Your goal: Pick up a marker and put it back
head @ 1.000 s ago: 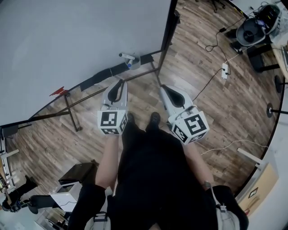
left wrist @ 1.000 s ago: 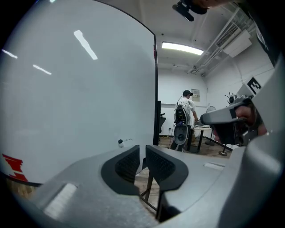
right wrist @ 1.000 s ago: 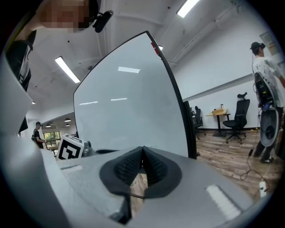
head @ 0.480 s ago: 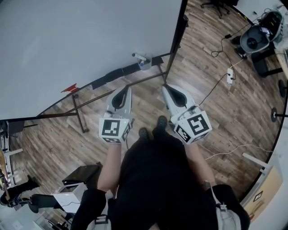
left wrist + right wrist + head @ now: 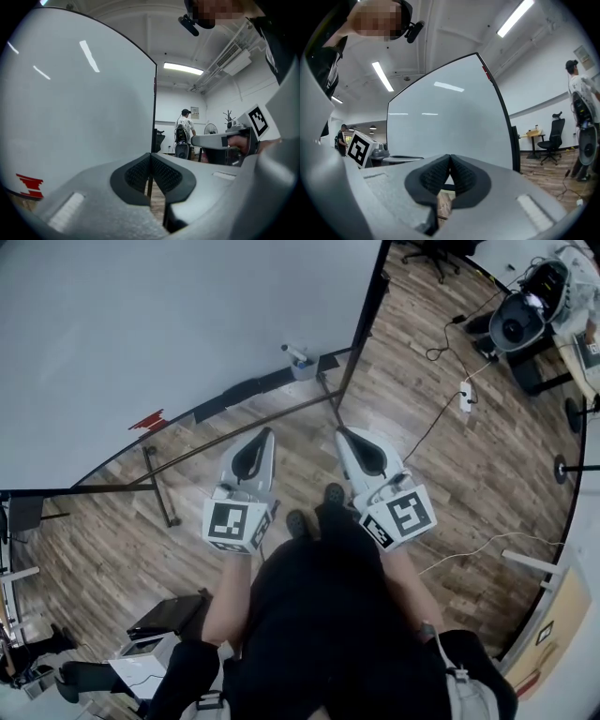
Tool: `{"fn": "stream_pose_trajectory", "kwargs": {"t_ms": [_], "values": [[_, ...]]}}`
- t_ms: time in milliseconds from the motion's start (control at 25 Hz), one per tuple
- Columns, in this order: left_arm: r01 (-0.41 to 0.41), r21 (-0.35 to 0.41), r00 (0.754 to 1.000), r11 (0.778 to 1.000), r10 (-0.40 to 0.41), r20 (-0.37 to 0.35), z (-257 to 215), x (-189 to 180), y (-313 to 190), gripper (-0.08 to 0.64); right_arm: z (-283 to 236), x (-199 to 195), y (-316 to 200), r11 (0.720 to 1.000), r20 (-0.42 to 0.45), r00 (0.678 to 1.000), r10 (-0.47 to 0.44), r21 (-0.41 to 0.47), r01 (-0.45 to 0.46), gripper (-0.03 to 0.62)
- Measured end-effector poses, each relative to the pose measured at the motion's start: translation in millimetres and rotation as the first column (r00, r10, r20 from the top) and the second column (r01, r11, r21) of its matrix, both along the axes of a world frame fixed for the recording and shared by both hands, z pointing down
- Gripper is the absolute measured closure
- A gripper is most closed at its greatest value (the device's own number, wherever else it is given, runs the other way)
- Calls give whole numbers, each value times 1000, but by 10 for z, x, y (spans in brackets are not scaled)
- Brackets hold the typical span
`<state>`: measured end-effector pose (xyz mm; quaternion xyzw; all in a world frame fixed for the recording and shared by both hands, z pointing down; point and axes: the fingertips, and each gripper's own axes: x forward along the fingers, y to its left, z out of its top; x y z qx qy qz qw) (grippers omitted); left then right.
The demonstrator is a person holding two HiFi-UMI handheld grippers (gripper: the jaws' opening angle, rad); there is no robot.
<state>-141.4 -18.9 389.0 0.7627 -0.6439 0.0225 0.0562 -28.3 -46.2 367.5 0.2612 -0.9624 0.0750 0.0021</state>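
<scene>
A white marker [image 5: 294, 352] lies at the right end of the whiteboard's tray [image 5: 234, 393], beside a small grey holder [image 5: 306, 367]. A dark eraser [image 5: 240, 389] and a red piece [image 5: 146, 420] sit further left on the tray. My left gripper [image 5: 265, 434] [image 5: 151, 157] is shut with nothing between its pads. My right gripper [image 5: 341, 435] [image 5: 450, 159] is likewise shut and empty. Both are held side by side, level, in front of the whiteboard [image 5: 169, 324] [image 5: 75, 108] [image 5: 445, 126], short of the tray and touching nothing.
The whiteboard stands on a black frame with legs [image 5: 159, 488] on a wooden floor. Cables and a power strip [image 5: 466, 390] lie to the right, near a fan-like device [image 5: 520, 315]. A box [image 5: 141, 652] sits at the lower left. A person [image 5: 185, 129] stands far off.
Both grippers have drawn back from the tray and come up a little, still side by side. The marker has stayed on the tray.
</scene>
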Motion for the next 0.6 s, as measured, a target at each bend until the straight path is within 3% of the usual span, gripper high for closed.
{"fn": "stream_pose_trajectory", "kwargs": {"t_ms": [600], "values": [[-64, 9, 998, 998, 64, -16, 43, 61, 446, 549, 39, -31, 516, 999, -44, 998, 35, 32, -33, 591]]}}
